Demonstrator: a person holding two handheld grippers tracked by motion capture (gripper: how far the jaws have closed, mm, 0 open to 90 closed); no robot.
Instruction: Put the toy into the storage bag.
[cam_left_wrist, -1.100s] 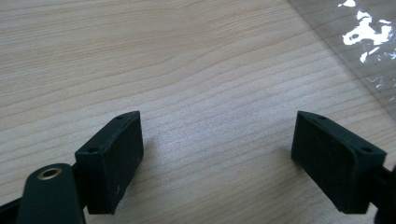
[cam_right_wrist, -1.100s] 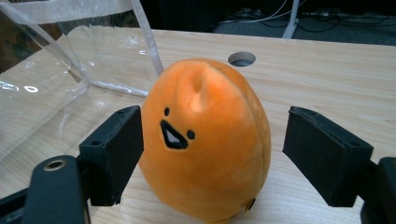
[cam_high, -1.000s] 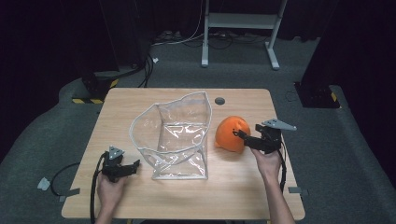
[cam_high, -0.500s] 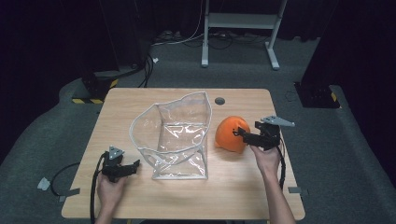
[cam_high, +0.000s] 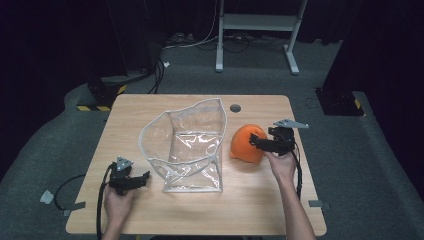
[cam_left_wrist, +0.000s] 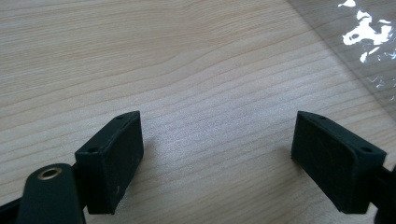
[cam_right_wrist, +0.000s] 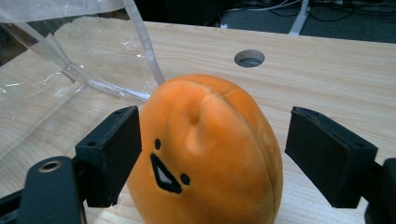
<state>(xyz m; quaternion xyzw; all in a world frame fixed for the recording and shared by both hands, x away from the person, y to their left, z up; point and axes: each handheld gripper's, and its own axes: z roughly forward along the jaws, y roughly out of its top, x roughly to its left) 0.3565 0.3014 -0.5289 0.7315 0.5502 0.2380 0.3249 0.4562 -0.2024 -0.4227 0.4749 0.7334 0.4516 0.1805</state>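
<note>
High view from above the person's side, looking forward and down over the whole table (cam_high: 260, 210); left gripper view close over bare wood beside the clear bag (cam_left_wrist: 364, 42); right gripper view close on the orange plush (cam_right_wrist: 210, 154), sharing bag and table hole (cam_right_wrist: 249, 58) with the high view.

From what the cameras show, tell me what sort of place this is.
Probably a lab or recording studio: a lone wooden table on grey carpet, black curtains around it, and cables beside a stand's white legs.

Wooden table (cam_high: 260, 200), grey carpeted floor (cam_high: 350, 165)
</note>
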